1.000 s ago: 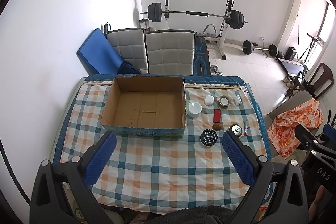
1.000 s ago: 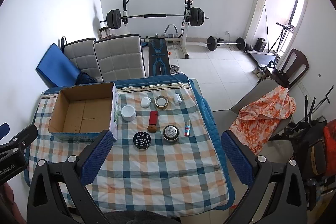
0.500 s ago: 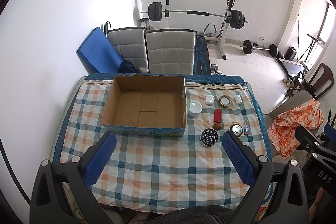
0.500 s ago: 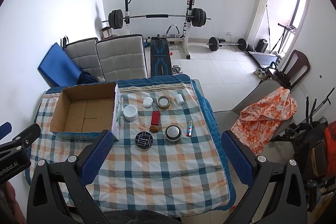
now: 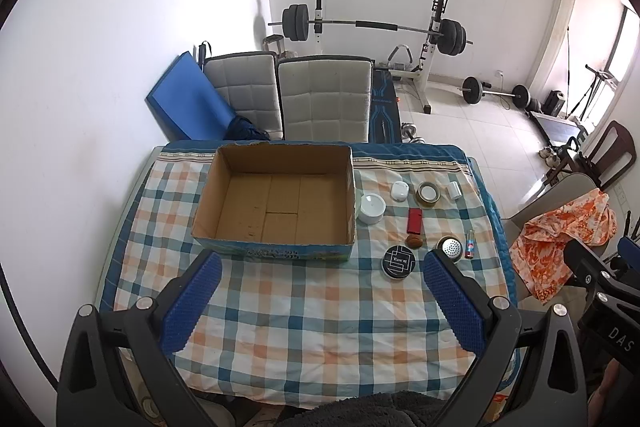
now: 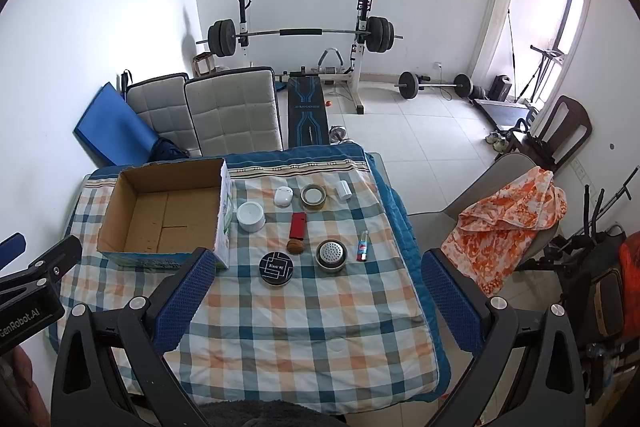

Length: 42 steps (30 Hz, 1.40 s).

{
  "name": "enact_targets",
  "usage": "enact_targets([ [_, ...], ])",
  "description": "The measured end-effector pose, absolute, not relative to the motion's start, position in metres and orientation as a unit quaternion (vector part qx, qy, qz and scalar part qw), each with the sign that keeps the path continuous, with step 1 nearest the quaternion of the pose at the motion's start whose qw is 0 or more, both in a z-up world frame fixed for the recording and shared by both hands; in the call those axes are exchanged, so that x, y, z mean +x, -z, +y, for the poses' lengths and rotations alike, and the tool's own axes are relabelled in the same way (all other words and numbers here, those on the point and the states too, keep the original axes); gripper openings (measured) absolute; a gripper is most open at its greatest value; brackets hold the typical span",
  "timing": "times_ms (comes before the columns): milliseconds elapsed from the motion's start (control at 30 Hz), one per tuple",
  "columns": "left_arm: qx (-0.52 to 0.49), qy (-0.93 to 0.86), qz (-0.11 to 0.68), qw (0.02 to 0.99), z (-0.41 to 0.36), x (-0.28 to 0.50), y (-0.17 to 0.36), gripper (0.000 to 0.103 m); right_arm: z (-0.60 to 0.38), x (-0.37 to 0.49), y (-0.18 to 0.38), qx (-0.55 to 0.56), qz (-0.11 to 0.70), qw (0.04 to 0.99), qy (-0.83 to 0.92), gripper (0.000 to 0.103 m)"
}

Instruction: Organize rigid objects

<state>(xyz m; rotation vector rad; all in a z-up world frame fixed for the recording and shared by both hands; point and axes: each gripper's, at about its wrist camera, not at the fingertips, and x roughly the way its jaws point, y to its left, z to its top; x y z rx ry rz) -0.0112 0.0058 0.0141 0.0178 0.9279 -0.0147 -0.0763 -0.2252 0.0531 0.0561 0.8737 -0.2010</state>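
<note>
We see an open, empty cardboard box [image 5: 276, 205] at the table's far left. To its right, well apart from one another, lie a white bowl [image 5: 371, 208], white case [image 5: 399, 191], tape roll [image 5: 428, 193], white cylinder [image 5: 454, 189], red block [image 5: 415, 220] and walnut [image 5: 413, 241]. Nearer us sit a black round tin [image 5: 398, 261], perforated metal lid [image 5: 451, 248] and small lighter [image 5: 469, 244].

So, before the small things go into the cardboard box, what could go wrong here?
1. The walnut is round and lies close to the red case; wide fingers may nudge it and make it roll.
2. The lighter is thin and lies flat on the soft tablecloth, so a grasp could slip or catch cloth.
3. The white jar stands right beside the cardboard box, so a finger may bump the wall.
</note>
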Motion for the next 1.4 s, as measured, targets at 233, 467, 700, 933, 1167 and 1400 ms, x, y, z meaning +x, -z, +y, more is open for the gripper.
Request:
enact_targets([
  [233, 0.01, 0.008, 0.447, 0.894, 0.007, -0.01, -0.014, 0.103, -0.221, -0.075, -0.052, 0.027, 0.422, 0.901, 0.094, 0.103],
  [467, 0.008, 0.008, 0.448, 0.894, 0.008, -0.009, -0.015, 0.103, -0.221, -0.075, -0.052, 0.028, 0.421, 0.901, 0.095, 0.103],
  [700, 0.008, 0.009, 0.449, 0.894, 0.009, -0.009, -0.015, 0.103, -0.218, -0.072, -0.053, 0.027, 0.421, 0.902, 0.09, 0.103],
  [933, 0.008, 0.008, 0.448, 0.894, 0.008, -0.01, -0.014, 0.103, -0.219, -0.068, -0.05, 0.029, 0.423, 0.902, 0.084, 0.103],
  [1167, 0.009, 0.012, 0.454, 0.891, 0.009, -0.009, -0.01, 0.103, -0.228, -0.064, -0.042, 0.035, 0.432, 0.898, 0.082, 0.103],
  [1400, 0.032, 0.018, 0.473, 0.88, -0.014, 0.023, 0.009, 0.103, -0.254, -0.042, -0.019, 0.055, 0.453, 0.884, 0.098, 0.103],
])
